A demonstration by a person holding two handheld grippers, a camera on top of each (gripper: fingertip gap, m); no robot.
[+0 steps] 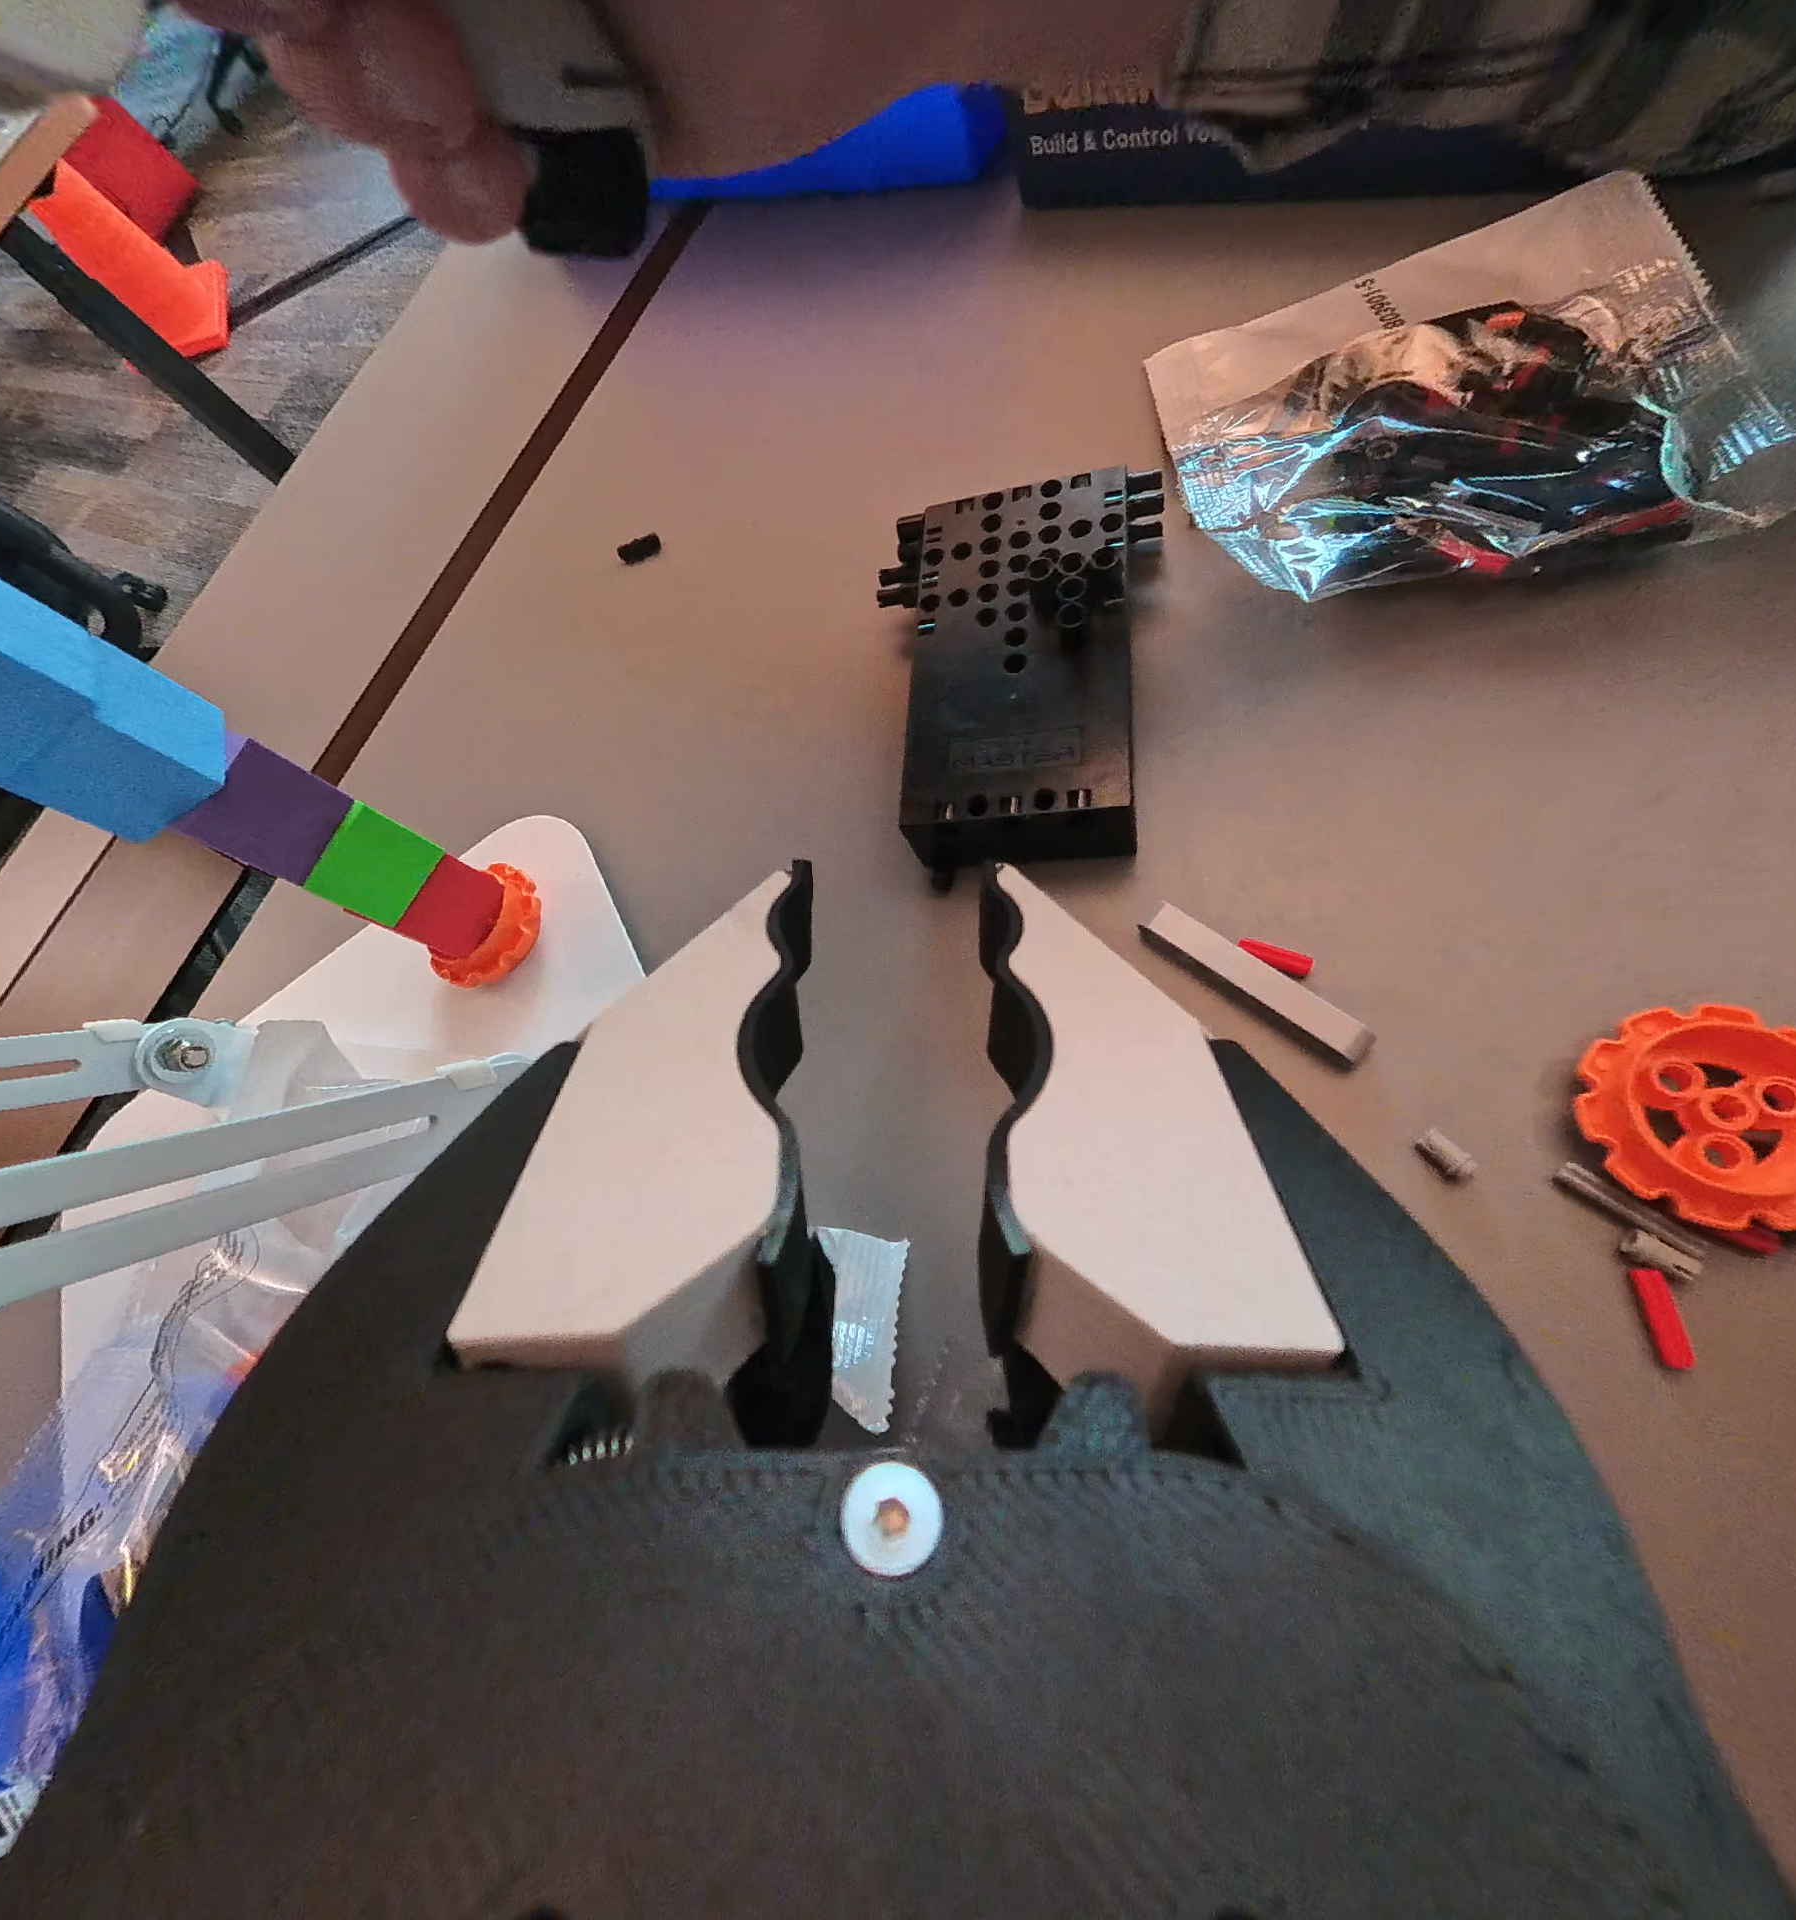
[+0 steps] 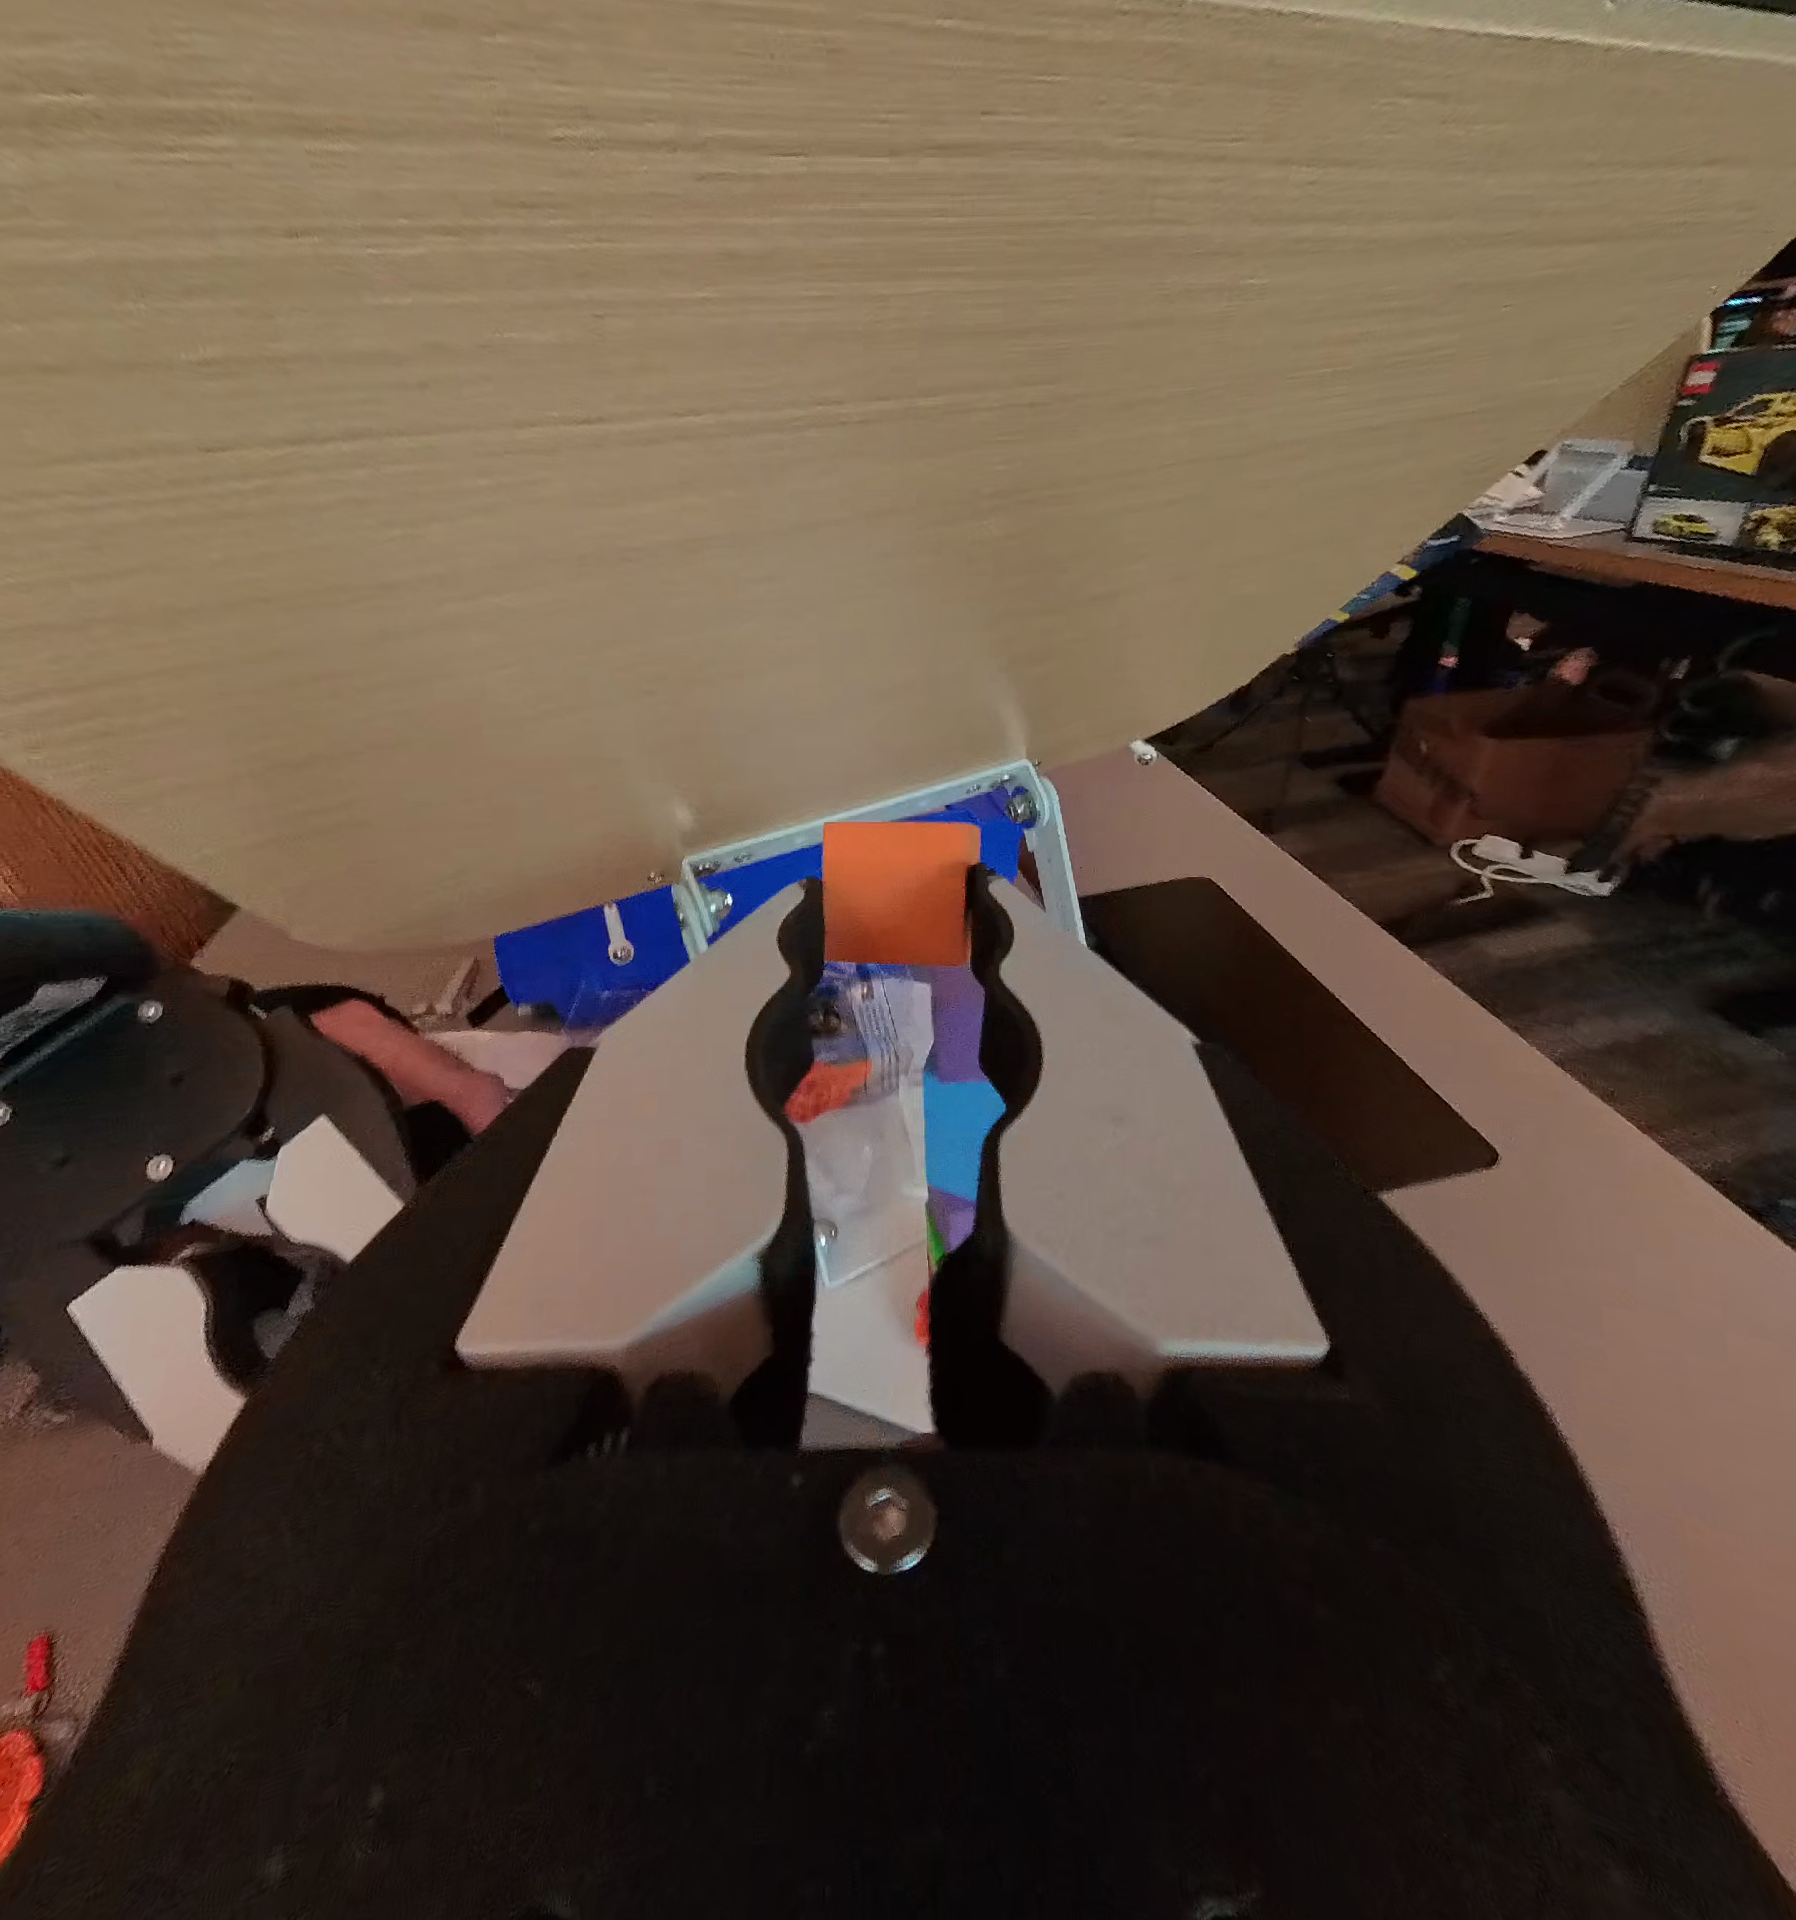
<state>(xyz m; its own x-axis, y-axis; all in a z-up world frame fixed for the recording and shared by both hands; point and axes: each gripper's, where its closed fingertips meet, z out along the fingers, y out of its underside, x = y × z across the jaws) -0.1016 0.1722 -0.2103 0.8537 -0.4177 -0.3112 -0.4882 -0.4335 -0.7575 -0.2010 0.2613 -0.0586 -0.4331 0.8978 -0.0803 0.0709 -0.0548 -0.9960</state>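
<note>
A grey-brown table top [image 1: 1393,790] carries the work, with patterned floor and a second table beyond its left edge; the right wrist view faces a pale wood-grain panel [image 2: 665,364], with boxes picturing a yellow car [image 2: 1767,447] on a desk far right. The right gripper [image 2: 899,894] is closed on an orange block [image 2: 899,894], pinched between its fingertips, above a blue bracket with white metal framing [image 2: 603,951]. Below its fingers, purple and light-blue pieces and a clear wrapper show, partly hidden. The left gripper [image 1: 894,883] stands partly open, jaws apart and holding nothing, its tips just short of a black perforated block [image 1: 1019,665] that bears embossed lettering and lies flat on the table. A clear serrated wrapper scrap [image 1: 863,1320] lies beneath its fingers. To the left, a stick of blue, purple, green and red segments [image 1: 250,800] ends in a small orange gear [image 1: 489,925] on a white plate [image 1: 561,883]. To the right lie a grey bar [image 1: 1258,987], a large orange gear [image 1: 1715,1122], and small red and grey pins near it. A printed plastic bag of black and red parts [image 1: 1476,436] lies beyond. A small black pin [image 1: 639,548] lies apart. A dark box with white lettering [image 1: 1112,145] stands at the far edge; wording not reported.
</note>
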